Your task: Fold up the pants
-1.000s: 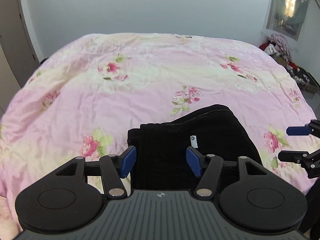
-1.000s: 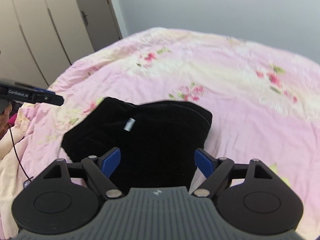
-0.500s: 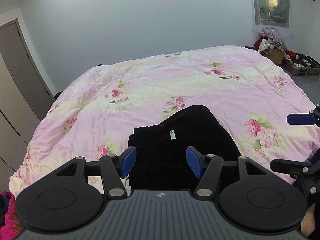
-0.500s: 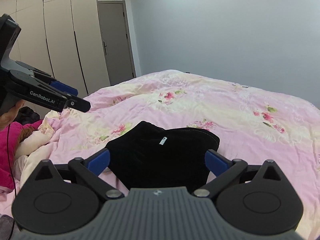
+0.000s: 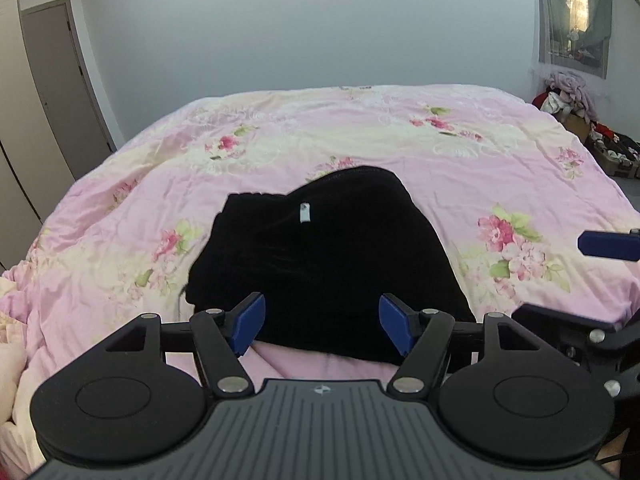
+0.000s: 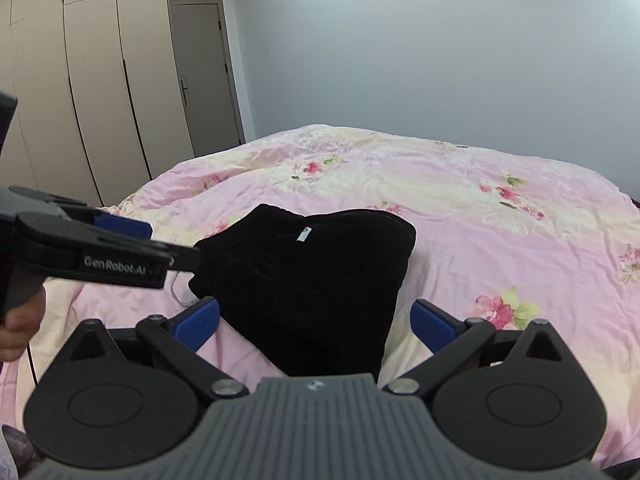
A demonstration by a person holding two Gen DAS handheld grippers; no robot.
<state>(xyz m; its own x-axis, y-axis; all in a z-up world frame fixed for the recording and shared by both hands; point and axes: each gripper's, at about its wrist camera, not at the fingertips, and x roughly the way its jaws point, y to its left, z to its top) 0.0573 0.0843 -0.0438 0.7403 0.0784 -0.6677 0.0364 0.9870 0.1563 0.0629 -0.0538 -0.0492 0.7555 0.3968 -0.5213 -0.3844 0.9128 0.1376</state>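
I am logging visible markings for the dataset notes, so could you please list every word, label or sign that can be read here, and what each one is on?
"GenRobot.AI": white lettering on the side of the left gripper, seen from the right wrist view.
White tag on the folded black pants: too small to read.
Small emblem on each camera housing's grey front: a logo, no legible text.
Wall hanging: no readable words.

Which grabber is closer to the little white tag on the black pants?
Hard to call; probably the left gripper. It hangs open just short of the pants' near edge, facing the white tag. The right gripper hangs open over the right-hand corner.
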